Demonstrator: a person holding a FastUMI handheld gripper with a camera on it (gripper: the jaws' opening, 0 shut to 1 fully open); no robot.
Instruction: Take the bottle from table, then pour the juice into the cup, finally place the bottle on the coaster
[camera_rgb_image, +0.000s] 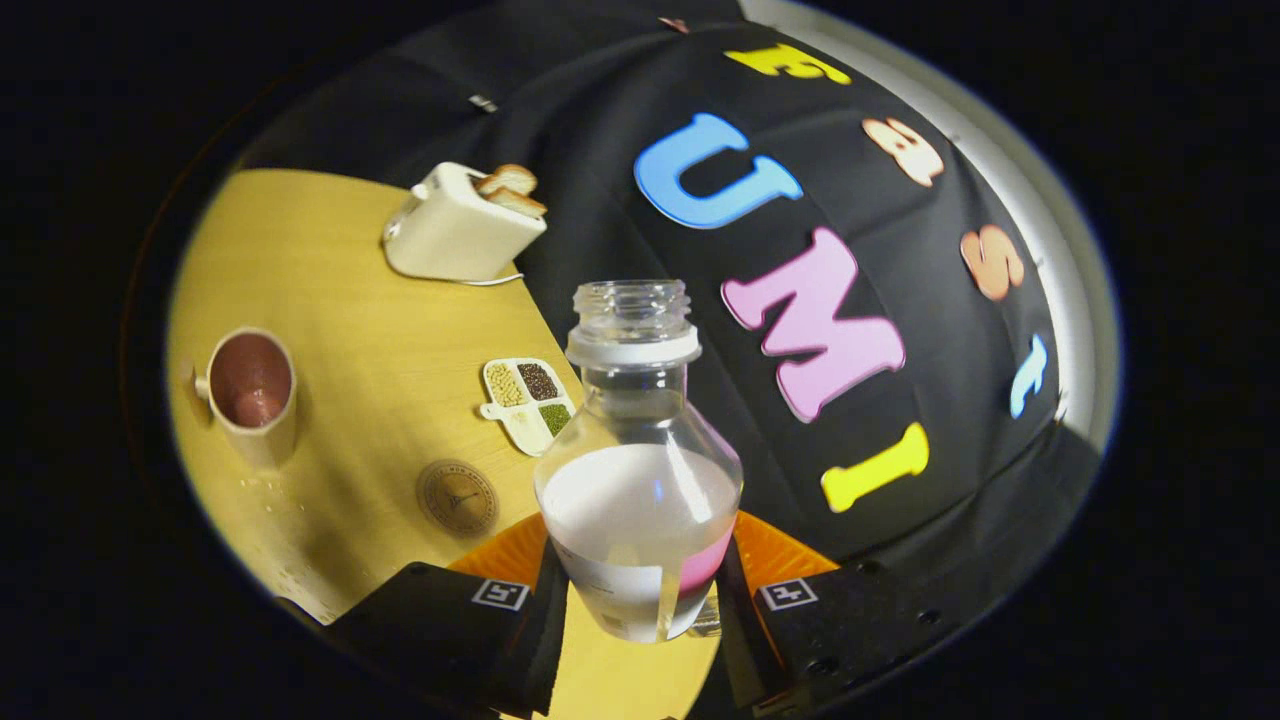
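clear uncapped plastic bottle (638, 470), half-full, centre, clamped between gripper (637, 590) fingers | beige cup (252, 392) holding pink juice, left | round brown coaster (457, 497), lower centre-left, bare

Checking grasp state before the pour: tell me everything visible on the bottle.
The bottle is clear plastic, uncapped, with a threaded neck and a white collar ring. Pale liquid fills its lower body; a label wraps the base. It stands between the gripper fingers, which press on both sides, lifted and tilted relative to the table.
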